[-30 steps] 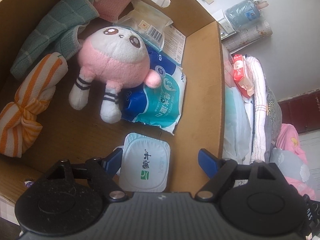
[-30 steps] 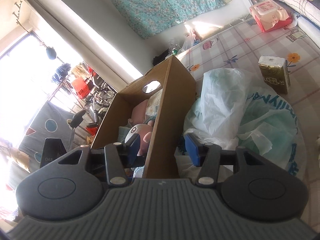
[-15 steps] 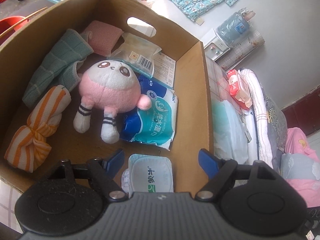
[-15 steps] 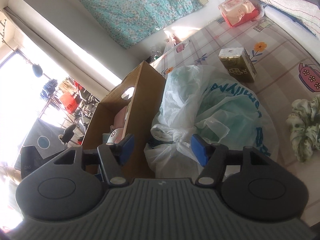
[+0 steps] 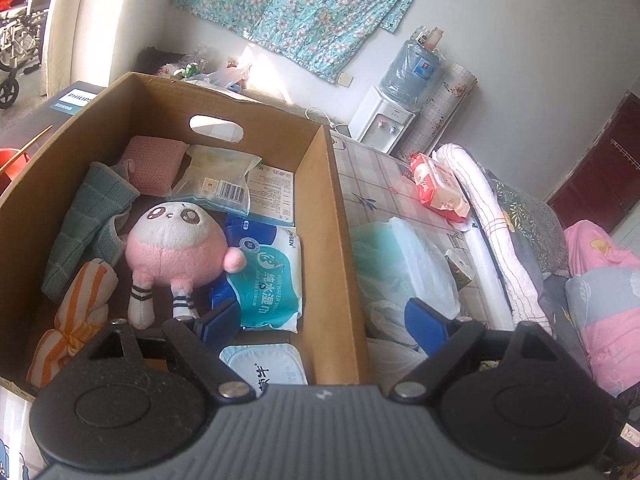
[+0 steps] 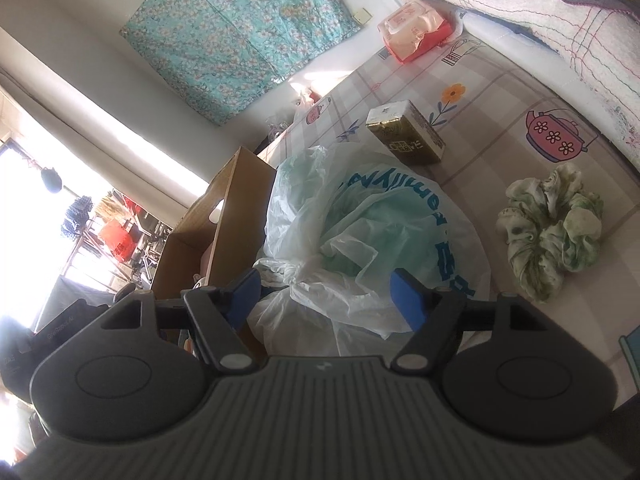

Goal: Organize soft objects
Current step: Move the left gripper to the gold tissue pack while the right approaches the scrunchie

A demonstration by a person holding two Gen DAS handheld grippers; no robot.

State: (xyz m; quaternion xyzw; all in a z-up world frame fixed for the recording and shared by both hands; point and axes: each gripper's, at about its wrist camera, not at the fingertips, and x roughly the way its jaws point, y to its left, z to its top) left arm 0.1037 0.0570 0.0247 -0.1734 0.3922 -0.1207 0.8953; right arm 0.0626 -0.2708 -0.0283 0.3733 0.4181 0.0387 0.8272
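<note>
A cardboard box (image 5: 340, 216) holds a pink plush toy (image 5: 176, 240), a green knit cloth (image 5: 88, 216), an orange striped cloth (image 5: 76, 312), a pink cloth (image 5: 154, 164), wet-wipe packs (image 5: 268, 280) and a white pack (image 5: 264, 364). My left gripper (image 5: 320, 324) is open and empty above the box's near right wall. My right gripper (image 6: 326, 300) is open and empty over a knotted white and green plastic bag (image 6: 372, 232) beside the box (image 6: 224, 216). A green scrunchie (image 6: 552, 232) lies on the table to the right.
A gold tissue pack (image 6: 408, 132) and a red wipe pack (image 6: 416, 28) lie on the patterned tablecloth (image 6: 500, 92). Folded quilts (image 5: 500, 216) line the right side. A water dispenser (image 5: 384, 120) stands by the far wall.
My left gripper has pulled back and up out of the box, leaving the white pack inside. My right gripper has swung right from the box wall to over the plastic bag.
</note>
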